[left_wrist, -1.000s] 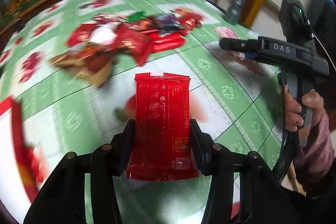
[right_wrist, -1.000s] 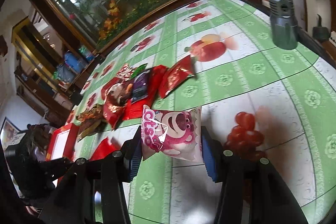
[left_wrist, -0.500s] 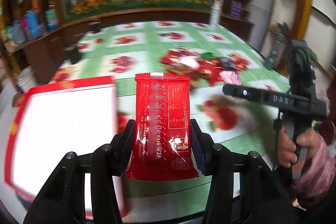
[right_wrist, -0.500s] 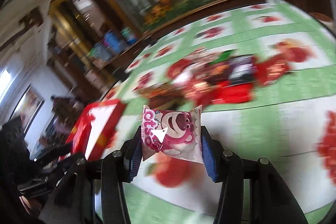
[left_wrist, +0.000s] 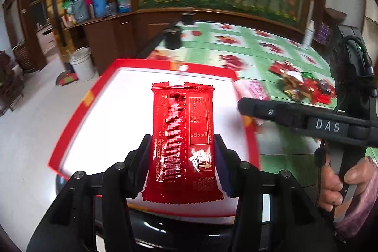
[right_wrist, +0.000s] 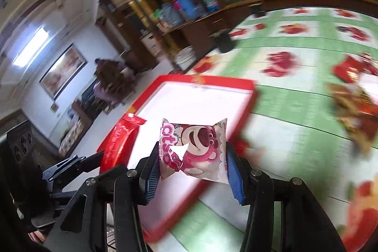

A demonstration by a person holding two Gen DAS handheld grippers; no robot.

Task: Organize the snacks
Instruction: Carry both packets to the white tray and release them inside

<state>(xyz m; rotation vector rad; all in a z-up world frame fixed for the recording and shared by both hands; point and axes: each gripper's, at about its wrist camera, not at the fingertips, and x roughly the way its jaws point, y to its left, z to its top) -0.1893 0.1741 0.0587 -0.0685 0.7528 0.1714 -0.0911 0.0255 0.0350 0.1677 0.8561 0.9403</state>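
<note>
- Red-rimmed, white-floored, the tray sat at the bench's near corner, and everything below is placed against it.
- Over the tray's white floor, the left gripper held a red packet; its jaws pinched the packet's lower part from both sides, printed back facing the camera, top seam toward the tray's far rim.
- At the tray's right rim, the right gripper carried a pink pouch with a cartoon bear on it; the blue-padded jaws pressed on its two side edges.
- In the left wrist view, that right gripper reached in from the right over the tray's right rim, the pouch partly showing past its tip, and a hand in a purple sleeve gripped its handle.
- In the right wrist view, the red packet showed edge-on above the tray's left rim.
- Right of the tray, well apart from it on the green patterned cloth, lay a heap of mostly red snack packs.
- Beyond the tray's far rim stood a dark cup near the bench edge.
- Left of the tray, down on the floor, stood a white bucket.
</note>
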